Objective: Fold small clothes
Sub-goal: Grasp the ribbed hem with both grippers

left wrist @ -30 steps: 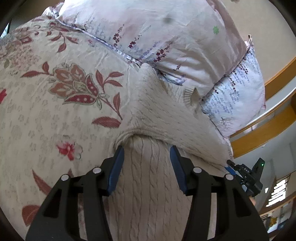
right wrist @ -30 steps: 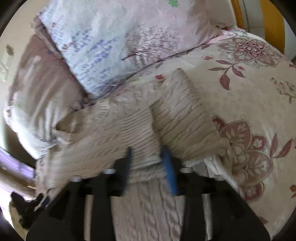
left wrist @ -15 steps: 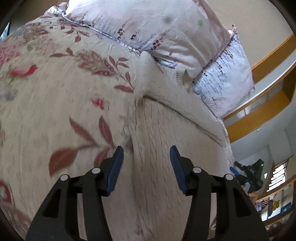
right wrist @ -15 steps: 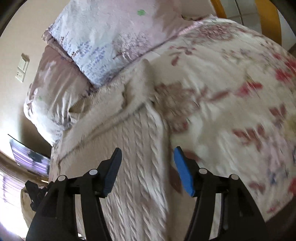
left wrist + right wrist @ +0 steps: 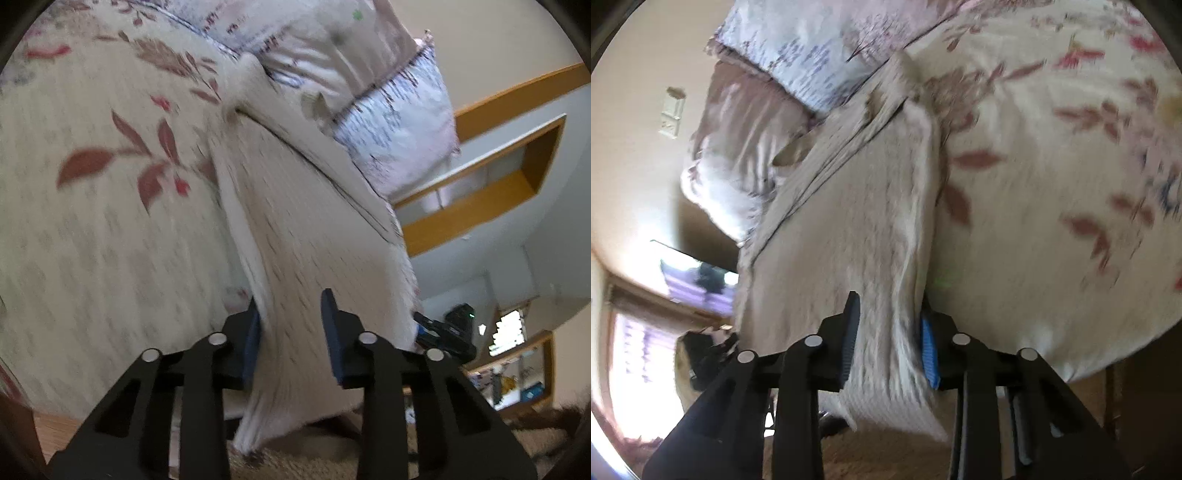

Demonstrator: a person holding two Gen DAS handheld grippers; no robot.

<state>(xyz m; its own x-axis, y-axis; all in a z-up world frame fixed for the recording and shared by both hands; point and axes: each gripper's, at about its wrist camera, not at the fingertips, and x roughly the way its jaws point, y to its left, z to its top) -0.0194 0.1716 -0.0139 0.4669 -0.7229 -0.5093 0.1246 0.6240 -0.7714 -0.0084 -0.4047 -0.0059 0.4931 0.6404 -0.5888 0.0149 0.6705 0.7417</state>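
The cream cable-knit sweater (image 5: 317,221) lies stretched along the bed, its far end up against the pillows (image 5: 399,122) and its near hem hanging past the edge of the mattress. The left gripper (image 5: 291,332) has the sweater's left lower edge between its blue pads, the knit passing through the gap and dropping below; the jaws stand partly apart, and the blur leaves it unclear whether they actually pinch the fabric. In the right wrist view the right gripper (image 5: 888,339) sits at the sweater's (image 5: 849,229) opposite lower corner, with the folded side edge running between its pads in the same way; here too I cannot tell whether the cloth is clamped or merely lying in the gap. The floral bedspread (image 5: 92,184) spreads to the left of the garment in the left view and to its right (image 5: 1052,221) in the other. The right gripper also shows low at the sweater's right edge (image 5: 443,332) in the left view. Both views are motion-blurred.
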